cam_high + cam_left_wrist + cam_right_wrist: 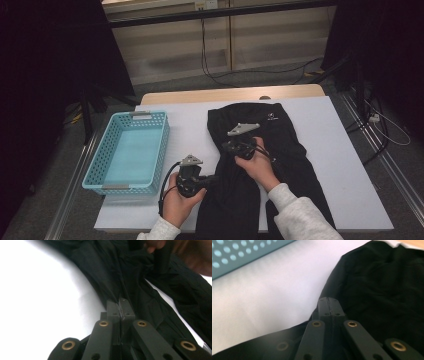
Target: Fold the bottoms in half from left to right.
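From the high view I saw the blue basket (127, 152) at the nine o'clock side of the bench (340, 165), with nothing in it. The black garment (280, 145) lay spread over the middle of the bench. My left tongs (212, 180) met its nine o'clock edge; my right tongs (231, 146) sat on the cloth just toward twelve o'clock from them.

In the left gripper view, the left tongs (121, 308) were pressed together, pinching a fold of the garment (140, 275), which ran on toward twelve and two o'clock.

In the right gripper view, the right tongs (329, 306) were pressed shut at the garment's (382, 290) edge, the cloth lying toward two o'clock; whether cloth sat between them I could not tell. The basket (244, 255) wall showed at eleven o'clock.
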### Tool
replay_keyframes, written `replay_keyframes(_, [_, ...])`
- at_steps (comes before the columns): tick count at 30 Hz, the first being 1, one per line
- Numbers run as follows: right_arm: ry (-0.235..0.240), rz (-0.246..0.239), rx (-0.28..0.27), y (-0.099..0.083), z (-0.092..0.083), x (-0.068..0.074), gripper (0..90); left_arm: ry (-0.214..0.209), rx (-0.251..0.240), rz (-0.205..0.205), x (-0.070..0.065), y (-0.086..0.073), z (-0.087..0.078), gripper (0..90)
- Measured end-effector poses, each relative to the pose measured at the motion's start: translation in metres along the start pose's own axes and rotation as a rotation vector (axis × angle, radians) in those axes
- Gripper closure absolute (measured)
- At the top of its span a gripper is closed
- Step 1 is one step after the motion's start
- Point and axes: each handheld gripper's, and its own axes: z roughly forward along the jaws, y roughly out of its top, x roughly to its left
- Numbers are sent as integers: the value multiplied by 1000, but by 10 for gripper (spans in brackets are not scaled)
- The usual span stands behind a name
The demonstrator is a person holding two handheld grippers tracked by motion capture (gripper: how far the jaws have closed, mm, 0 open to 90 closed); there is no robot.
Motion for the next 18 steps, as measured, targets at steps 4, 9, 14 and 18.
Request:
replay_keyframes(4, [-8, 43, -31, -8, -22, -12, 900, -7, 5, 17, -4, 0, 6, 890])
replay_keyframes(9, [-13, 40, -23, -15, -29, -17, 900, -8, 13, 23, -5, -1, 10, 888])
replay_keyframes(14, [-18, 28, 24, -27, -28, -18, 900, -9, 18, 27, -6, -1, 11, 887])
replay_keyframes(18, [-19, 18, 26, -32, -24, -17, 884, -5, 37, 42, -6, -3, 13, 889])
